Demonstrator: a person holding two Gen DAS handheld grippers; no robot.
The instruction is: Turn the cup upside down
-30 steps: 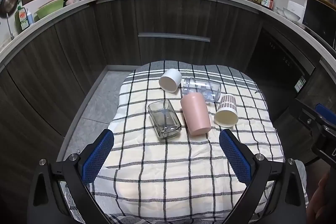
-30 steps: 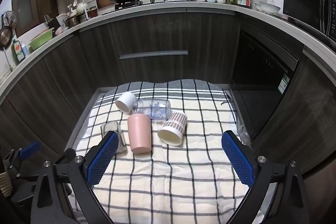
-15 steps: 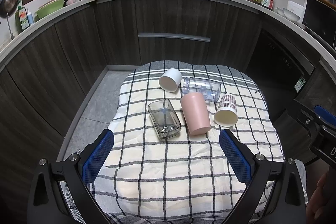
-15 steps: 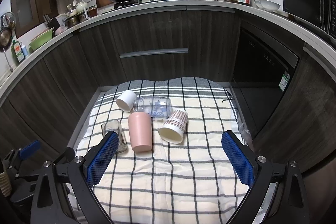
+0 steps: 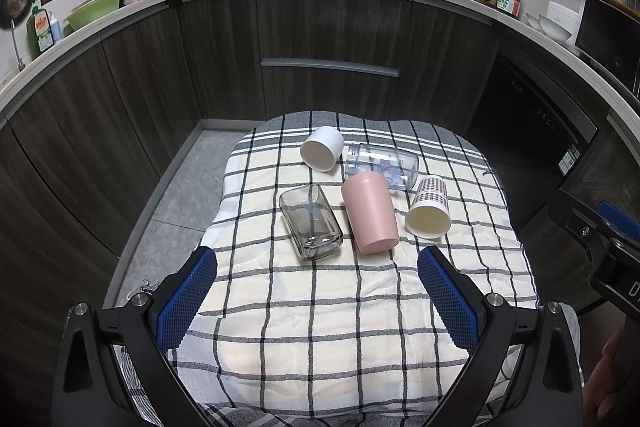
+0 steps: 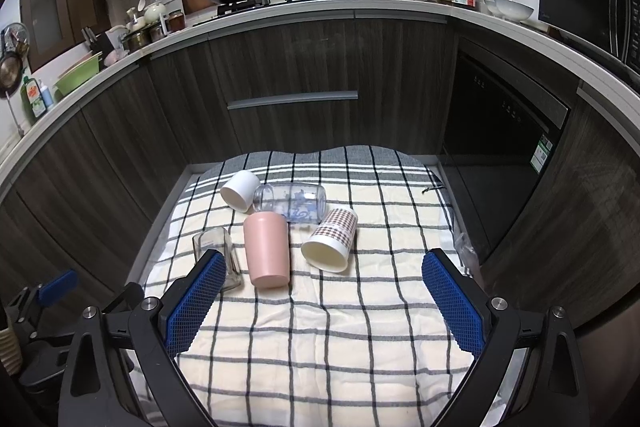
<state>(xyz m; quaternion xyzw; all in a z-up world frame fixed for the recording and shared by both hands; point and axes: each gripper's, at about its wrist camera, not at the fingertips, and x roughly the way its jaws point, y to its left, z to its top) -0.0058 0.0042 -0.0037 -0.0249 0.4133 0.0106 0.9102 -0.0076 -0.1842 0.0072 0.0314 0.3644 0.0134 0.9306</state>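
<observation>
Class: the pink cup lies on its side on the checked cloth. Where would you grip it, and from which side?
Grip the pink cup across its mid-body, coming from above with the open right gripper. It lies with its length running away from the camera, sides exposed; the square glass sits apart on its left.

Even indoor light from overhead; checked cloth [image 5: 320,327] brightly lit, dark cabinet fronts [image 6: 280,67] left dim. Short soft shadows are cast beside the pink cup [image 5: 370,213]. Glare is seen on the clear glass [image 5: 310,221]. Strong fisheye bending at edges, corners blacked out. Focus is held sharp at centre, softened toward the rim
</observation>
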